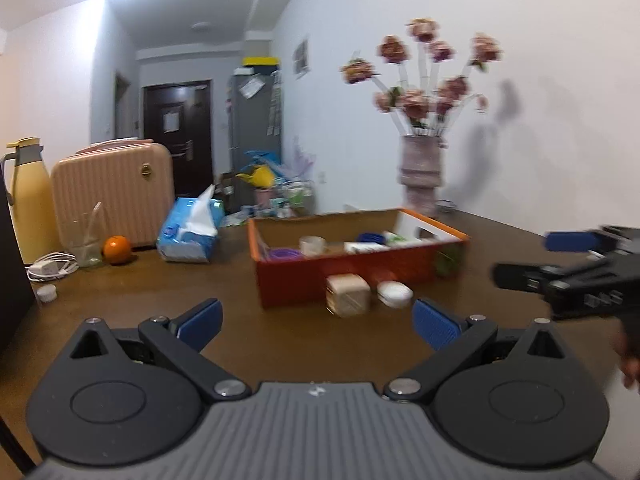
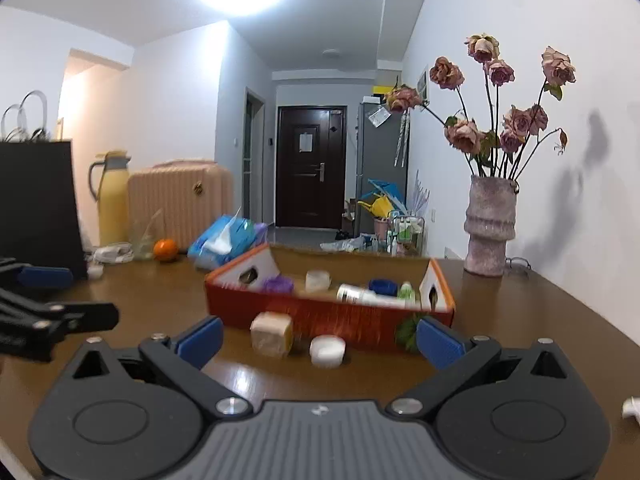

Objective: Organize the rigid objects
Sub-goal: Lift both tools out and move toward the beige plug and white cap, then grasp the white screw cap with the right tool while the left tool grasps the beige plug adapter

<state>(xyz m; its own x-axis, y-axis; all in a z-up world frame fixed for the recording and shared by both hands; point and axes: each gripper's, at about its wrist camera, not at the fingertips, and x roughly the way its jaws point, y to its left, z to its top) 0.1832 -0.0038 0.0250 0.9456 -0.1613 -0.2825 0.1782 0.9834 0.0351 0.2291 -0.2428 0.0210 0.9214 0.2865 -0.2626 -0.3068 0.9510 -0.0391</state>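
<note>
Each tool (image 1: pixel 318 322) looks black, grey-ribbed, with blue fingertips (image 2: pixel 200 340).

This is a lived-in home: a brown wooden dining table (image 2: pixel 520 320) against a white wall carries a ribbed pink vase of dried roses (image 2: pixel 490 226), a yellow thermos jug (image 2: pixel 112 196) and a pink ribbed suitcase (image 2: pixel 180 200), with a dark front door (image 2: pixel 310 168) beyond a hallway.
</note>
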